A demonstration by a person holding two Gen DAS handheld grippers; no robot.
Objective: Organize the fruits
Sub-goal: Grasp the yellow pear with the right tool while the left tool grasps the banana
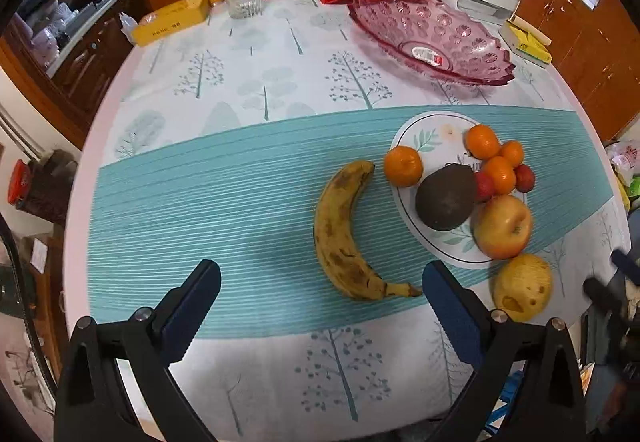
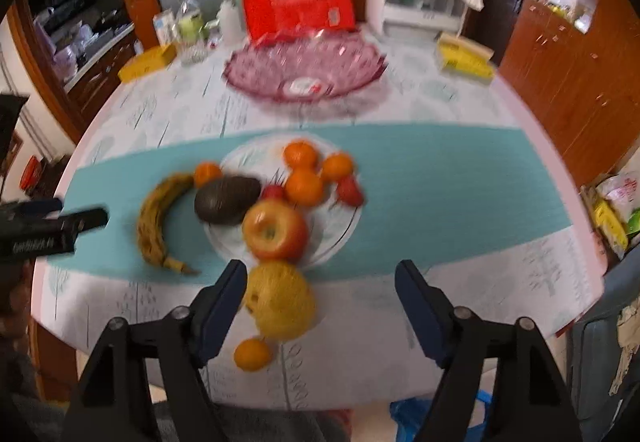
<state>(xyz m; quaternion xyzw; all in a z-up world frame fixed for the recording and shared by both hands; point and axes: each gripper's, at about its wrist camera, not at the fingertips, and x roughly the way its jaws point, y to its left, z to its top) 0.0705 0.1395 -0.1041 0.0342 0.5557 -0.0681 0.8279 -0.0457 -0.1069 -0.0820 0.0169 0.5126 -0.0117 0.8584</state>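
left tool: the left tool (image 1: 321,279) is hovering low over the desk with its jaws spread wide and nothing between them; the stem of the spotted yellow banana (image 1: 344,232) is lying just by its right finger.
right tool: the right tool (image 2: 321,278) is also gaping wide and carrying nothing, with the rough-skinned yellow pear (image 2: 280,300) sitting partly between its fingers, nearer the left one.
where the fruit is lying: a dark brown avocado (image 1: 446,197), a red-and-yellow apple (image 1: 503,227), several small orange mandarins (image 1: 482,141) and small red fruits (image 1: 524,178) are crowding a white leaf-printed plate (image 1: 424,140); the banana is lying beside the plate on the teal striped band, the pear just off the plate's near edge, and one more mandarin (image 2: 252,354) is resting near the desk's front edge.
likely destination: the empty pink cut-glass bowl (image 1: 430,38) is standing well apart, farther back.
handling, banana: it is looking ripe and soft, so it is probably bruising easily; gripping lightly across the thick middle seems best.
handling, pear and apple: these are looking firm and heavier, round enough to roll; gripping across the widest part should be holding.
handling, mandarins: light, slightly yielding, prone to rolling away.
handling, bowl: likely fragile, so fruit is wanting a gentle set-down.
image quality: the right wrist view is blurring.
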